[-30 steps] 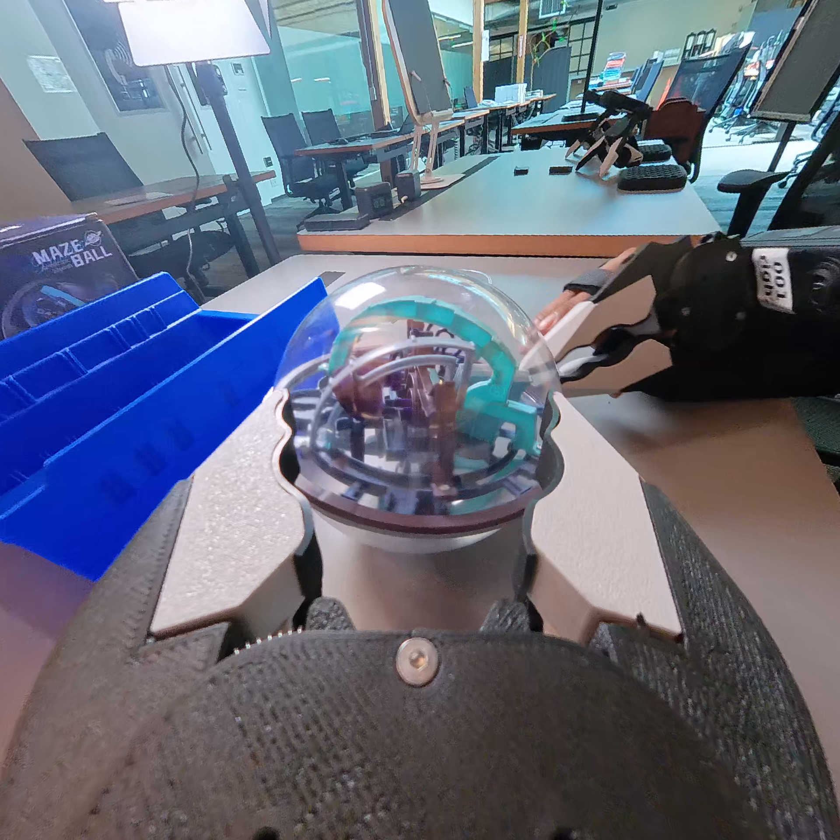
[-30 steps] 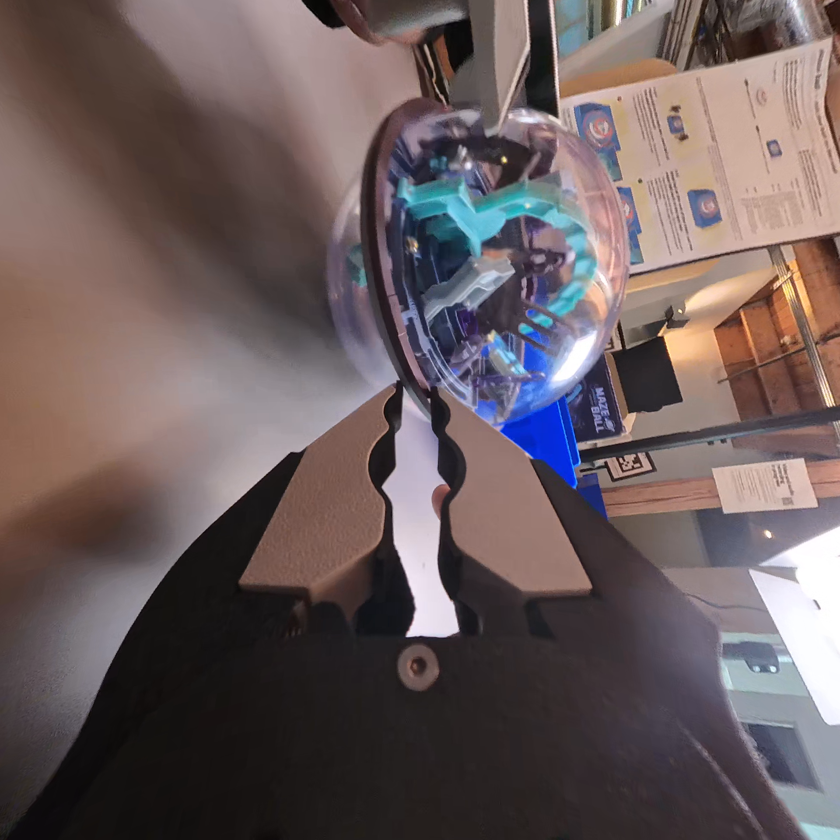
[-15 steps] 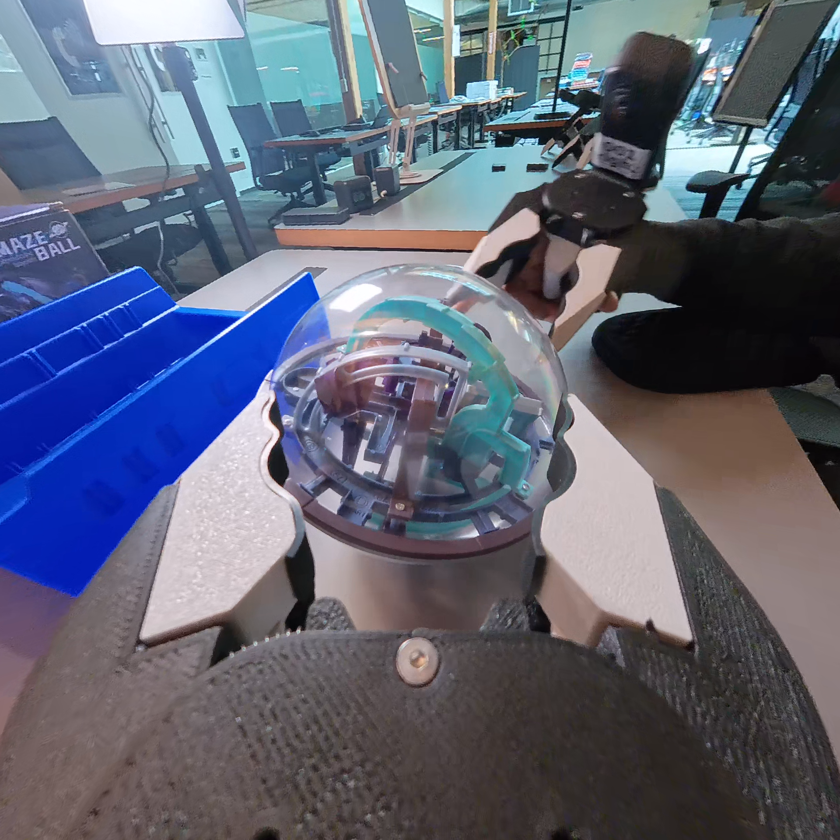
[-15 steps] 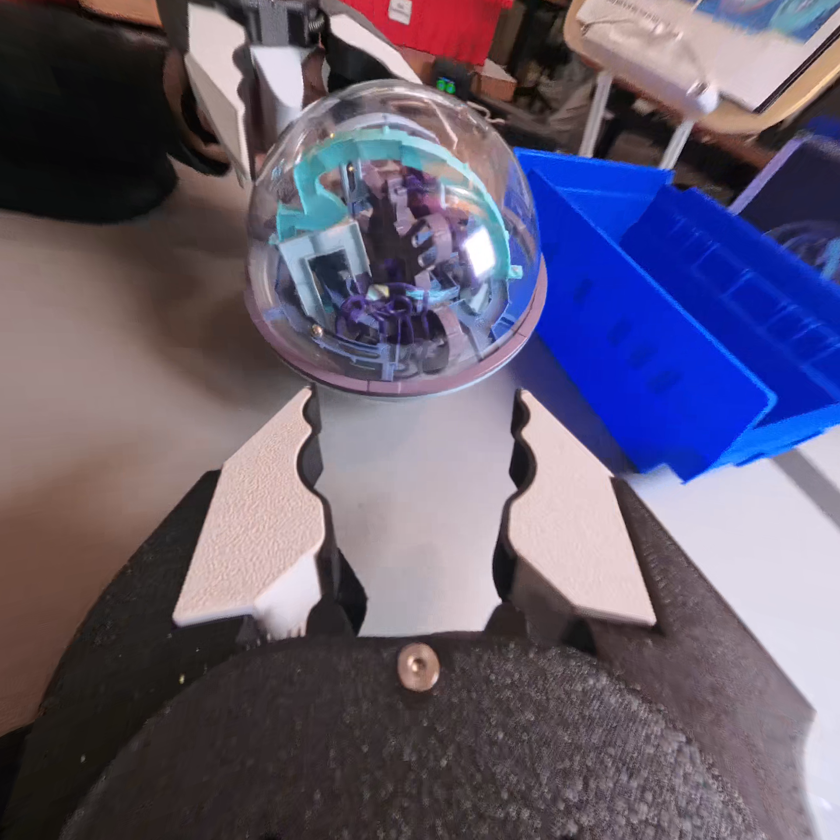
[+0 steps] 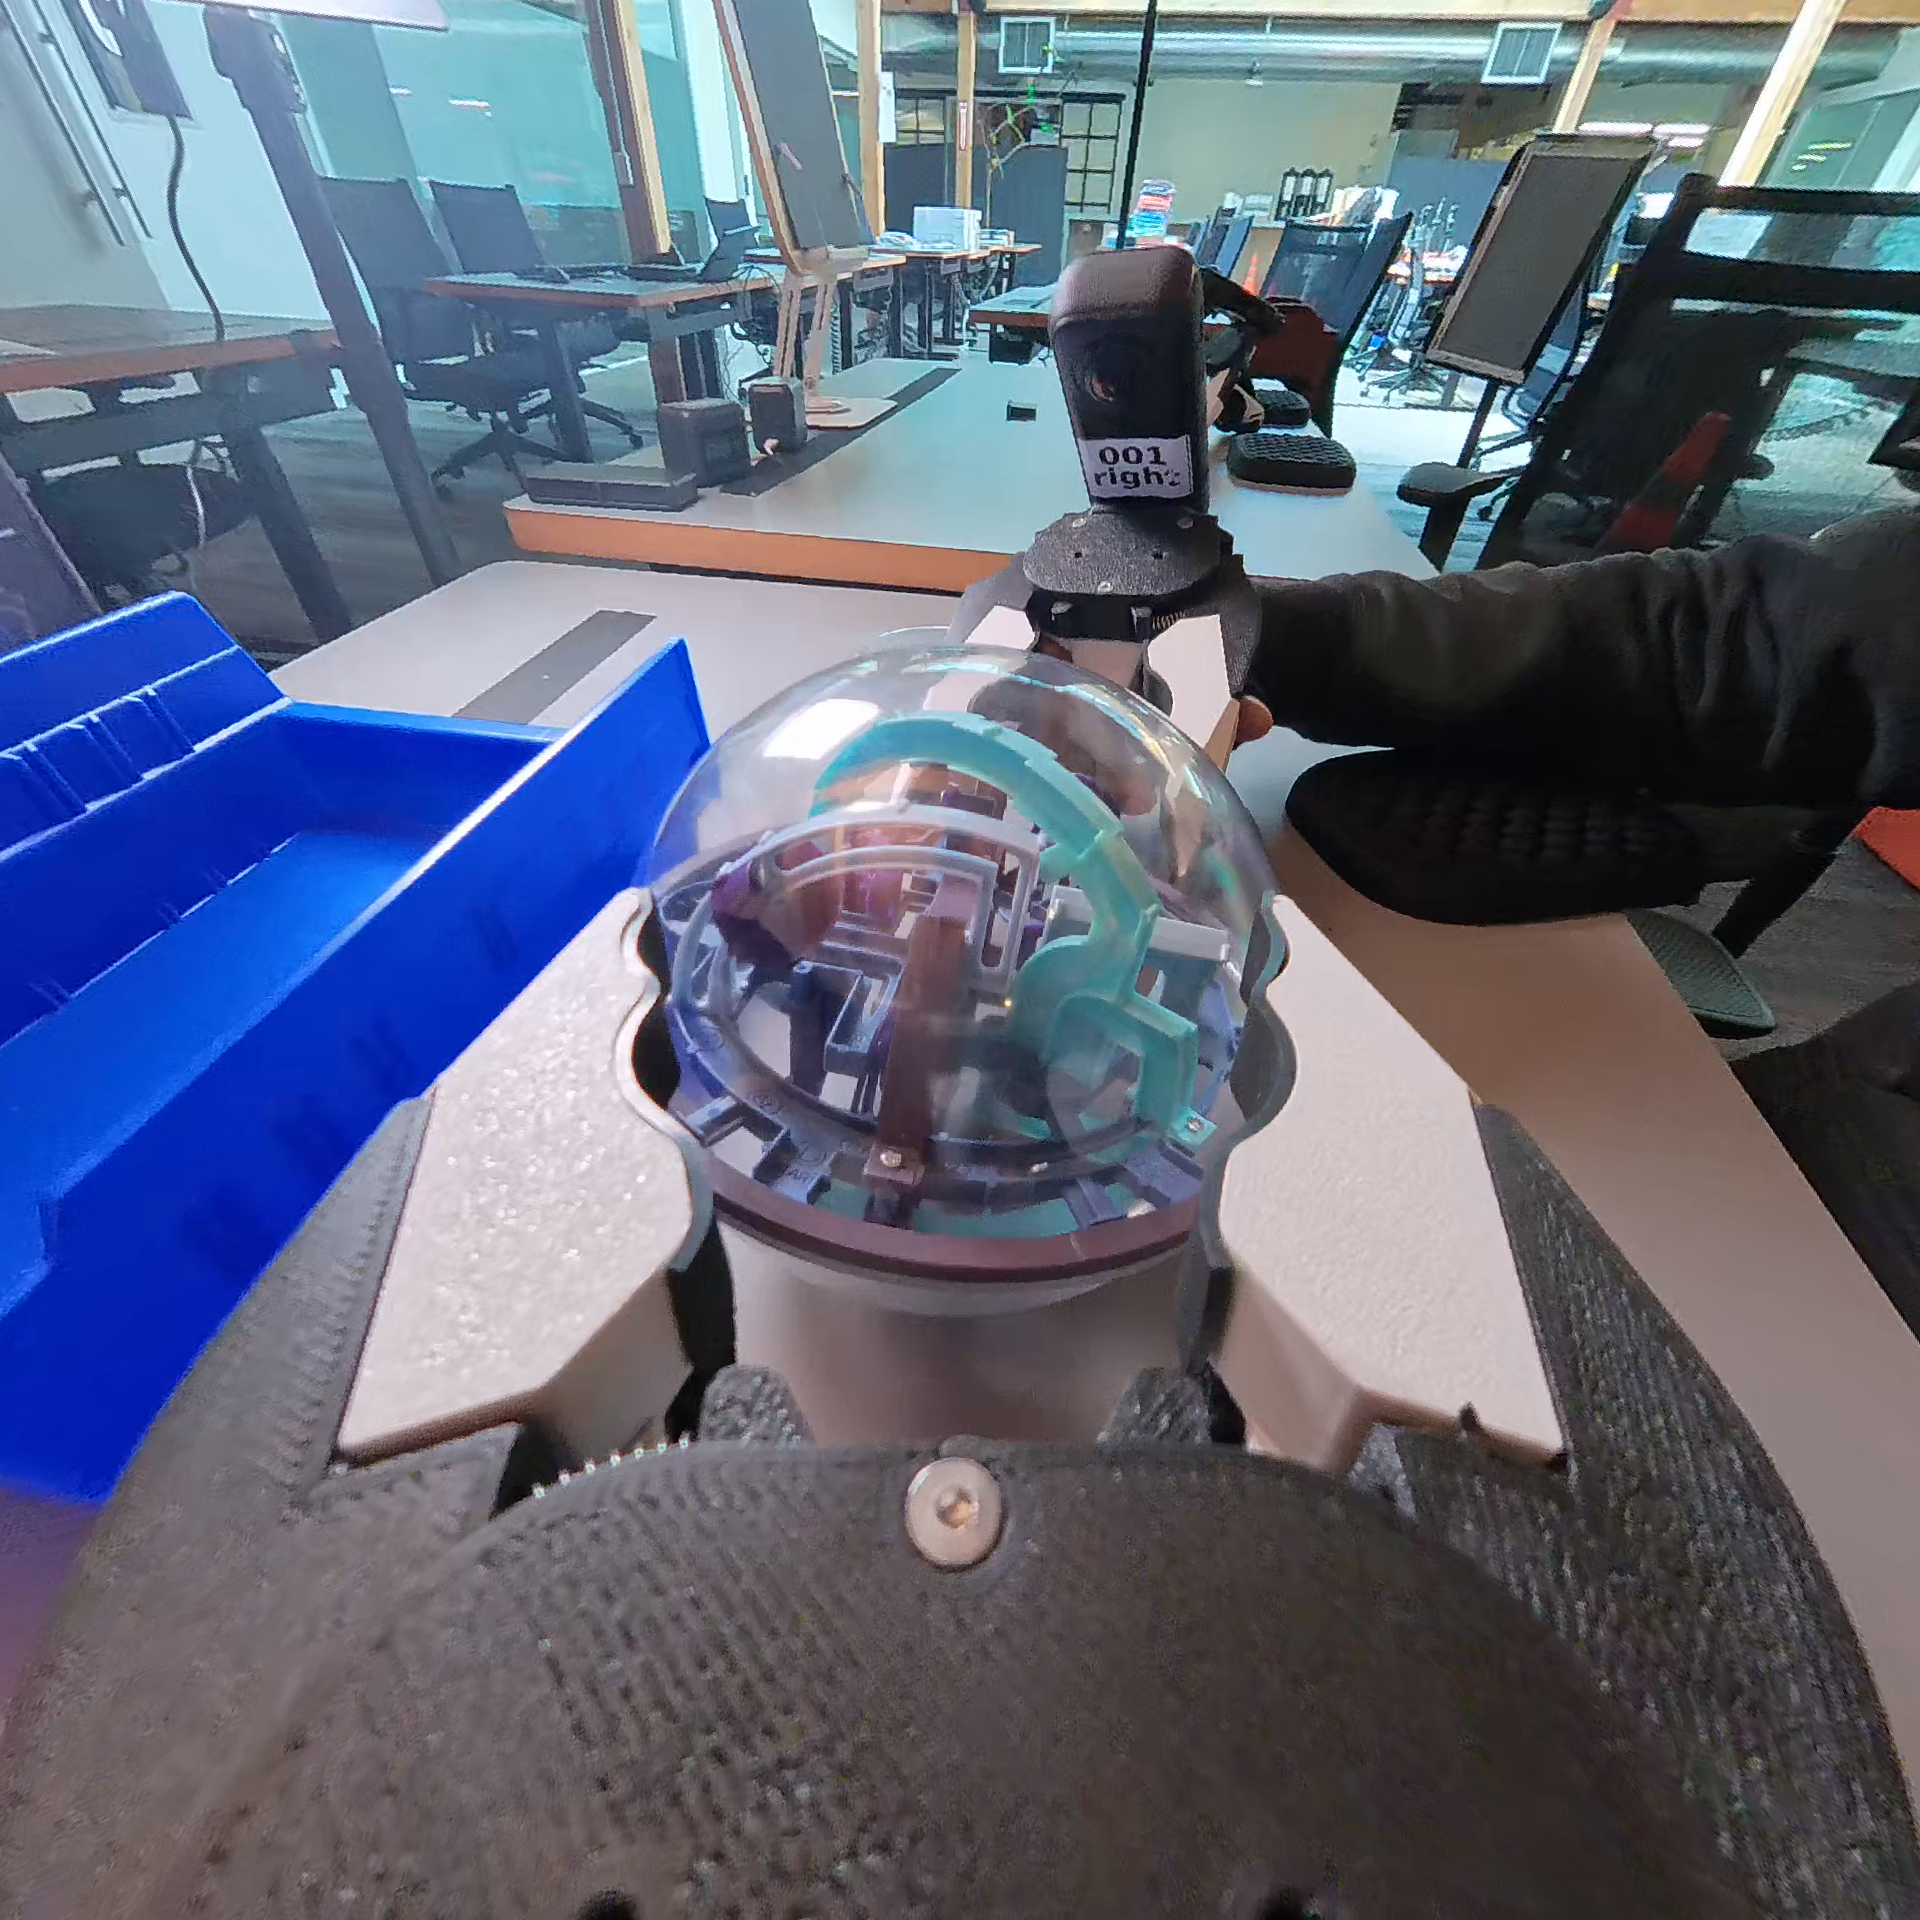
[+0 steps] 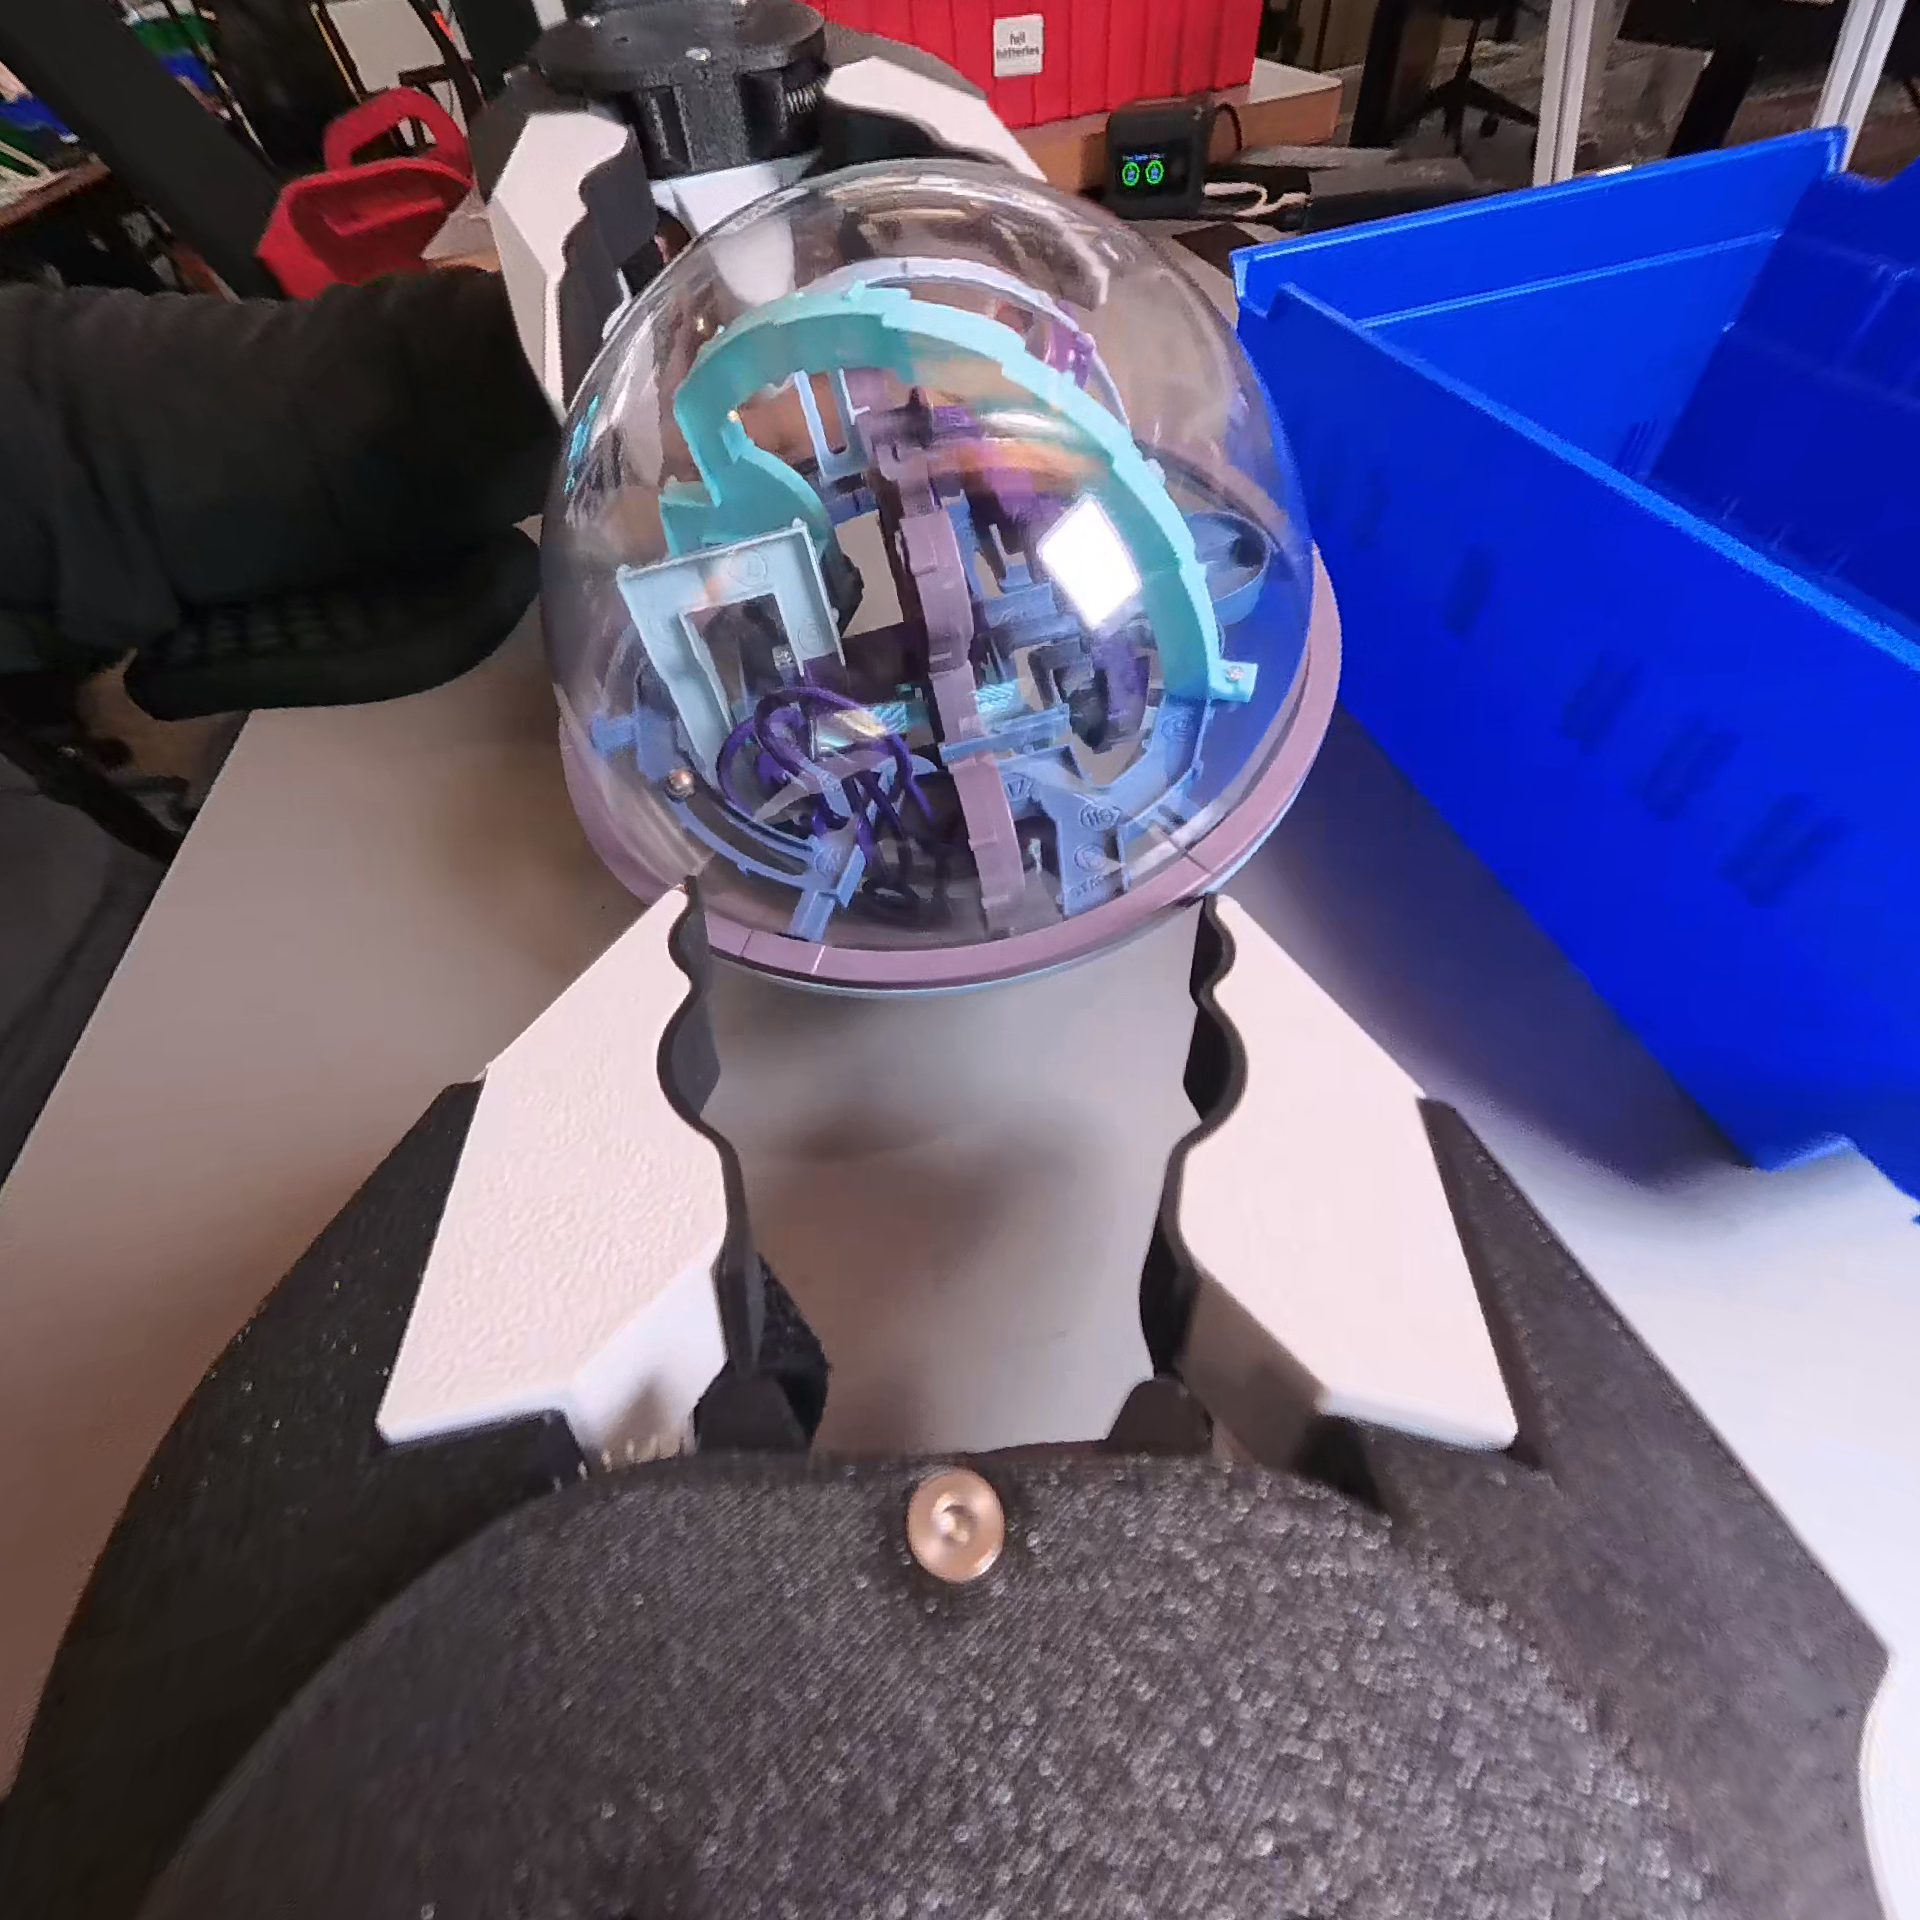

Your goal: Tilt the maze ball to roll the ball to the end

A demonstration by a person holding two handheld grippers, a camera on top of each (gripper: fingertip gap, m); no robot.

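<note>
Maze ball (image 5: pixel 961 997) sits clamped between the pale, grainy fingers (image 5: pixel 540 1174) of the left gripper (image 5: pixel 961 1101), its purple equator ring level with their wavy inner edges, held just above the light table (image 5: pixel 1455 997). The upper half is a clear plastic dome; inside run a teal arch track, grey rails, brown and purple walls.

Only the right wrist view shows the far side of the maze: a pale blue rectangular frame, a knot of dark purple loops, and a tiny steel ball (image 6: pixel 681 781) low on the left by the ring. There the right gripper (image 6: pixel 951 935) faces the maze ball (image 6: pixel 935 582) with jaws spread wide, their tips just at the ring's lower edge; whether they touch it I cannot tell.

In the left wrist view the right gripper (image 5: pixel 1127 623) stands behind the dome, a black camera with a white label on top, held by a hand in a dark sleeve (image 5: pixel 1558 665). Both gripper bodies are coarse black printed plastic with a silver screw.

A glossy blue plastic bin (image 5: pixel 239 935), ribbed inside, lies just beside the maze ball on the table. Behind it in the right wrist view are red containers (image 6: pixel 1039 52), one bearing a small white label, and a small black device with green lights (image 6: pixel 1143 166).
</note>
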